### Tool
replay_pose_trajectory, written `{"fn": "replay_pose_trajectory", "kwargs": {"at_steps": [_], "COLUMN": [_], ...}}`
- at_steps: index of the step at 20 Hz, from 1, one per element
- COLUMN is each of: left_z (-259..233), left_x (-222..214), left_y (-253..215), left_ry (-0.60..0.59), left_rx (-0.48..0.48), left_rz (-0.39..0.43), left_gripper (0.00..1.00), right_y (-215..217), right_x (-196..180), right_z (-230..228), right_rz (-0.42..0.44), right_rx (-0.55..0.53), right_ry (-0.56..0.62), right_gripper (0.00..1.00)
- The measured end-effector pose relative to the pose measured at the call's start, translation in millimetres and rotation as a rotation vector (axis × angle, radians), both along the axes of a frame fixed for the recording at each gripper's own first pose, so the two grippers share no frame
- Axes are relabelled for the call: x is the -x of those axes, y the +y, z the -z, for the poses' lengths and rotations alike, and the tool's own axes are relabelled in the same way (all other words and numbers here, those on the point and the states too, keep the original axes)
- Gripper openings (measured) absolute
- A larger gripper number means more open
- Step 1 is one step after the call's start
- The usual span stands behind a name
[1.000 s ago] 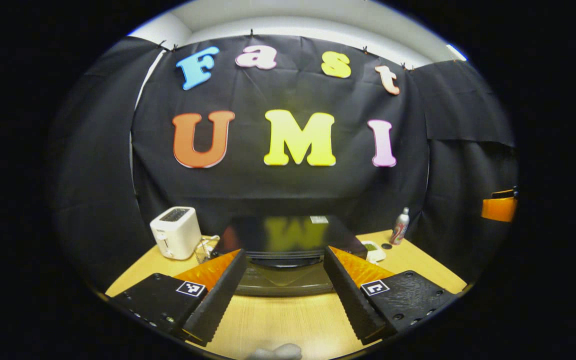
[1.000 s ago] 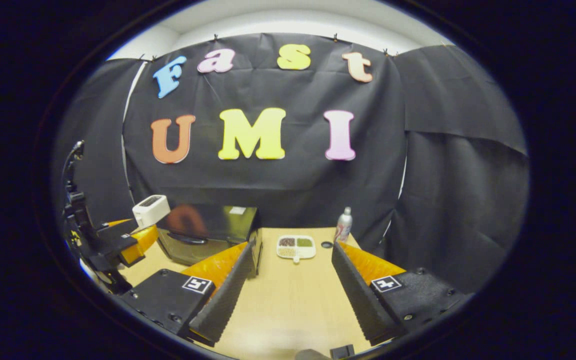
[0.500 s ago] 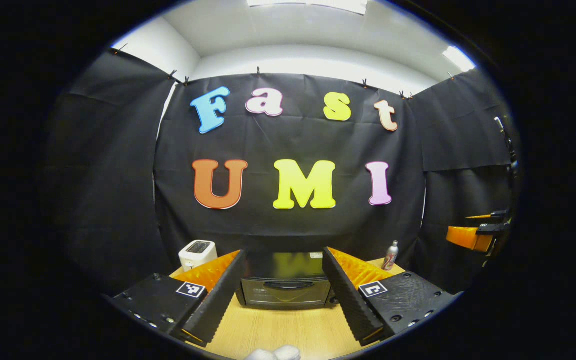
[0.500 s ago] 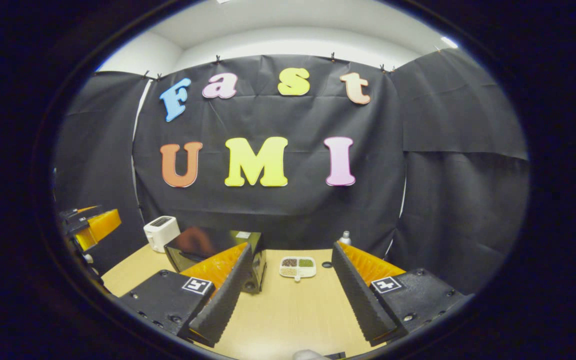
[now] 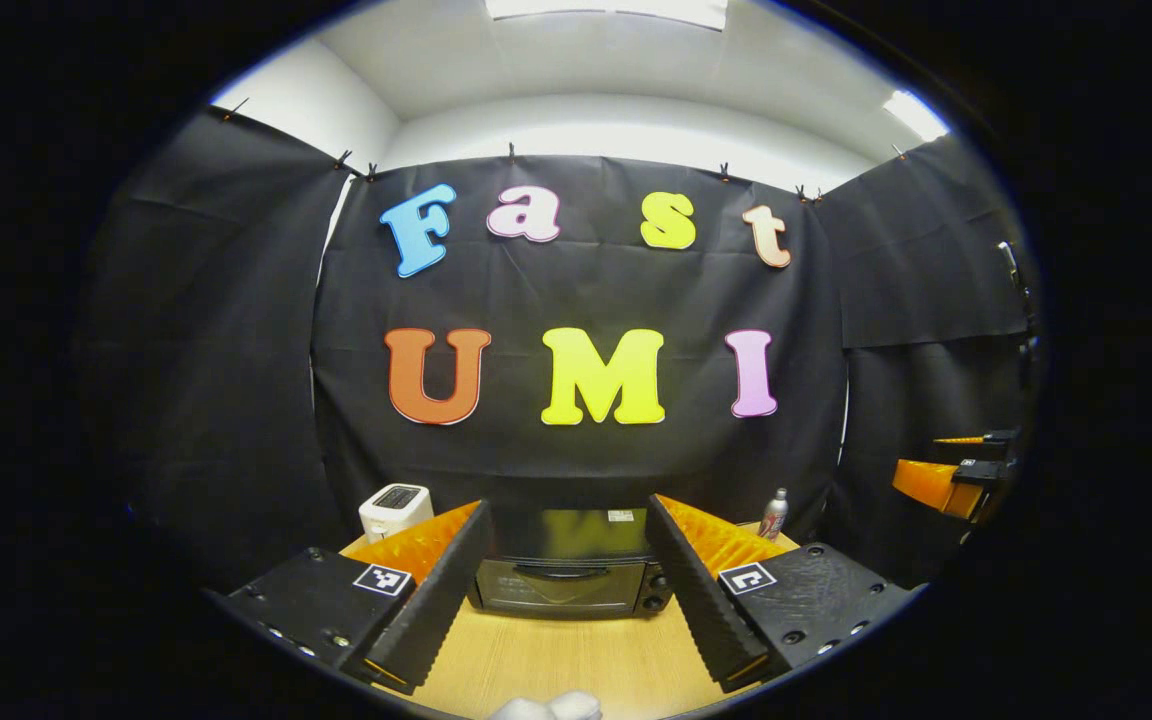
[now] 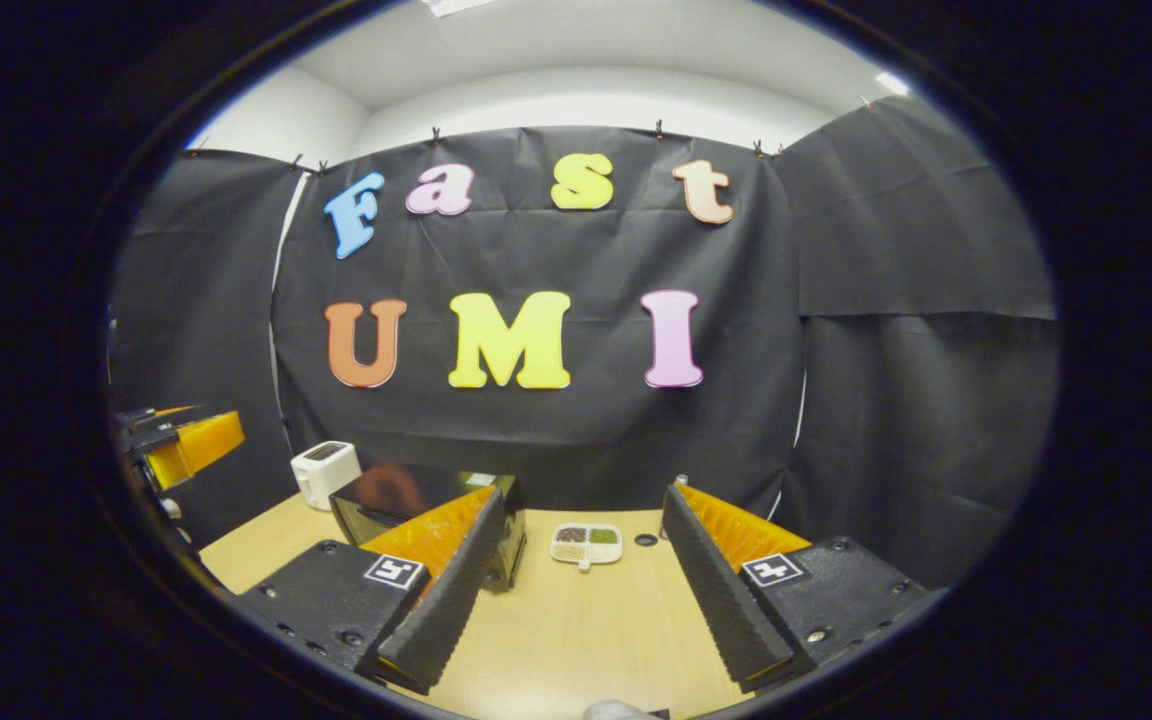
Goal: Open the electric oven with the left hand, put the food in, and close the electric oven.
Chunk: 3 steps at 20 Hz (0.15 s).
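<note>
Above table (image 5: 556,665), left claw (image 5: 564,610) wide, empty.

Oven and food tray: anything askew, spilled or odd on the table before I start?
Nothing stands out. The oven sits square with its door shut, the food tray lies flat on the table with nothing spilled, and the toaster and bottle stand upright.

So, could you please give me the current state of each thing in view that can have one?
Electric oven: door shut.
Food tray: on the table, outside the oven, compartments filled.
Left tongs: open, empty, facing the oven.
Right tongs: open, empty, facing the tray.
Toaster: upright beside the oven.
</note>
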<state>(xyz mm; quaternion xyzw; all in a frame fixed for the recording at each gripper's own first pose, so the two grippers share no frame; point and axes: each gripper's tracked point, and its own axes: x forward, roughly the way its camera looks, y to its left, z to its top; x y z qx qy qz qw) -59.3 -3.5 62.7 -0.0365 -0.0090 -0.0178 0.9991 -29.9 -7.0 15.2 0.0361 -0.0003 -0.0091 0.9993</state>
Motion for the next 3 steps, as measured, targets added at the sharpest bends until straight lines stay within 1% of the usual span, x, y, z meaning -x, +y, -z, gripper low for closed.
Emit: {"fn": "replay_pose_trajectory", "kwargs": {"at_steps": [3], "left_z": [-4.3], "left_x": [2.4], "left_y": [-7.7], "left_ry": [-0.008], "left_rx": [-0.016], "left_rz": [0.009], "left_gripper": [0.96], "right_y": [-0.3], "right_x": [1.8], "right_z": [2.3], "right_rz": [-0.009], "right_rx": [-0.016], "right_ry": [0.003], "right_gripper": [0.96]}}
